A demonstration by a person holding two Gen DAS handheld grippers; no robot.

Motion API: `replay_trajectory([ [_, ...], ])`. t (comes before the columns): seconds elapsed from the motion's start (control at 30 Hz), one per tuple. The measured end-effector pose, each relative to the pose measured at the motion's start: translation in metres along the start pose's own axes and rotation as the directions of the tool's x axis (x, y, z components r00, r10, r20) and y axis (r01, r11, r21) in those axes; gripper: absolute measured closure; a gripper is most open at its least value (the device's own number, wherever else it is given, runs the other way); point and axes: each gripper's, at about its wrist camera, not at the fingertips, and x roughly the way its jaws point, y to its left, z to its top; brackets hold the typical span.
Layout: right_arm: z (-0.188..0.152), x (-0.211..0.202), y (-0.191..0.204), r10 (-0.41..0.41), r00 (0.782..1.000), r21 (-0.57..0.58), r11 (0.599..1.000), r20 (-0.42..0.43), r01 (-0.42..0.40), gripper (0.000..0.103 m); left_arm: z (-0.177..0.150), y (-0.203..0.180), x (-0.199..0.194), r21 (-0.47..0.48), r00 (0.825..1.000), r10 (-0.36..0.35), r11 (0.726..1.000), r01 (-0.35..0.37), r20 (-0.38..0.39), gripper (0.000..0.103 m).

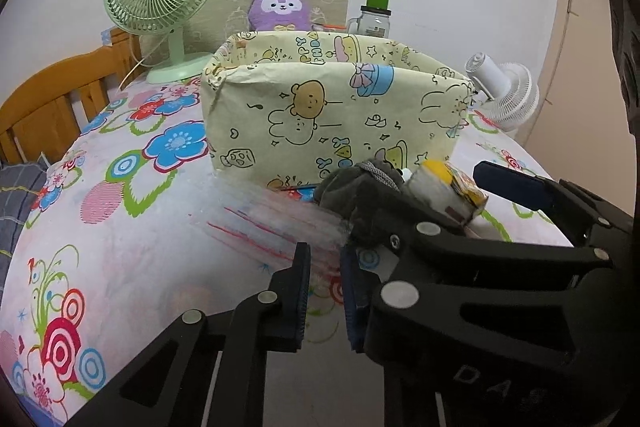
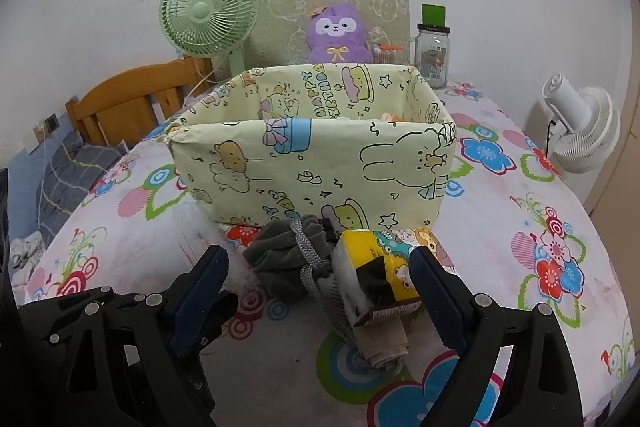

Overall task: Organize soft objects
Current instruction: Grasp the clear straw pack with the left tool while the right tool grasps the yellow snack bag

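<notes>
A grey drawstring pouch (image 2: pixel 280 259) and a yellow tissue pack (image 2: pixel 376 267) lie on the flowered tablecloth, just in front of a cream cartoon-print box (image 2: pixel 312 155). A rolled beige cloth (image 2: pixel 384 343) lies below the pack. My right gripper (image 2: pixel 320 287) is open, with its fingers either side of the pouch and pack and not pressing on them. In the left wrist view my left gripper (image 1: pixel 325 291) is shut on nothing, low over the cloth to the left of the pouch (image 1: pixel 352 183) and the pack (image 1: pixel 448 191). The box (image 1: pixel 320 107) stands behind them.
A purple plush (image 2: pixel 338 35), a green fan (image 2: pixel 208 11) and a glass jar with a green lid (image 2: pixel 432 55) stand behind the box by the wall. A white fan (image 2: pixel 580 127) is at the right table edge. A wooden bed frame (image 2: pixel 132 99) is at the left.
</notes>
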Motion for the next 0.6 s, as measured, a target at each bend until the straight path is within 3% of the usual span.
replay_trajectory([
  [0.27, -0.004, -0.008, 0.008, 0.010, 1.000, -0.012, 1.000, 0.004, -0.010, 0.009, -0.005, 0.011, -0.012, -0.027, 1.000, 0.014, 1.000, -0.014, -0.005, 0.087],
  [0.33, -0.003, -0.009, 0.008, 0.010, 1.000, -0.013, 1.000, 0.006, -0.010, 0.009, -0.003, 0.013, -0.012, -0.050, 1.000, 0.016, 0.999, -0.017, -0.004, 0.070],
  [0.6, 0.006, -0.010, 0.001, 0.003, 1.000, 0.014, 1.000, 0.015, -0.003, 0.009, 0.010, 0.021, -0.004, -0.128, 0.999, 0.031, 0.991, -0.032, -0.012, 0.054],
])
